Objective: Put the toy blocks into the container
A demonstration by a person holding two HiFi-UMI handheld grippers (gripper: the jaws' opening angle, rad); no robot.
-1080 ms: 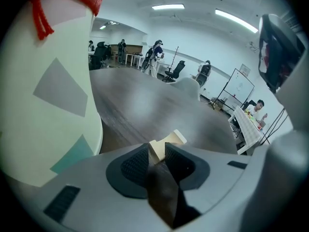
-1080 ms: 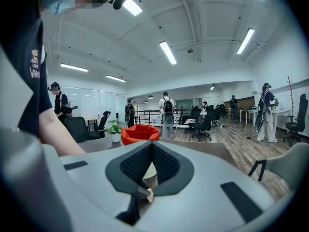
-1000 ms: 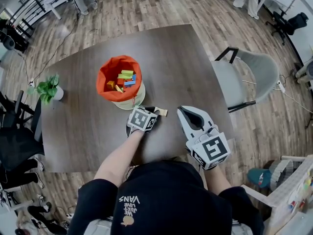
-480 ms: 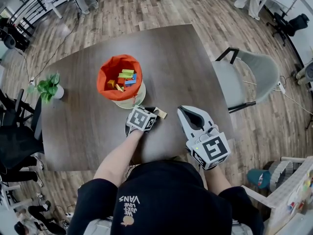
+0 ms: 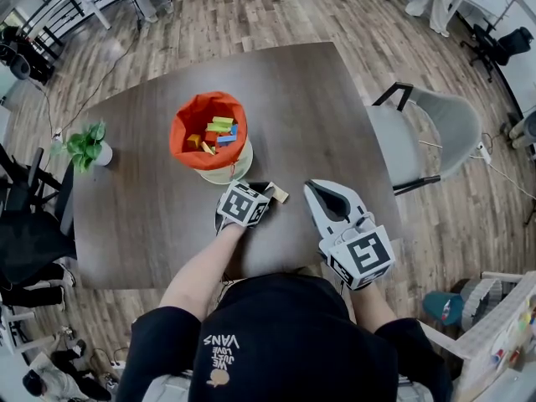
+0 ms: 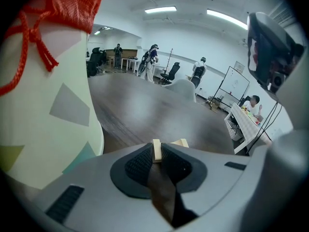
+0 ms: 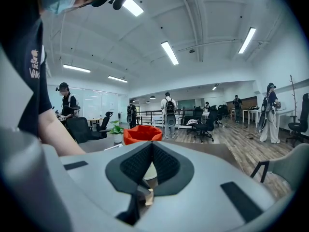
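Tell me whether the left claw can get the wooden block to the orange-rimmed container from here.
Probably yes. The left claw, whose jaws have just been closing, pinches the wooden block. The container stands right beside it with nothing between and its mouth open.

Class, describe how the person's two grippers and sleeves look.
The left gripper and right gripper are light grey rounded shells, each bearing a cube of black-and-white square markers; their fingers have black ribbed pads. The person wears a black short-sleeved T-shirt. The left gripper's fingers have just been closing, a pale wooden block between them.
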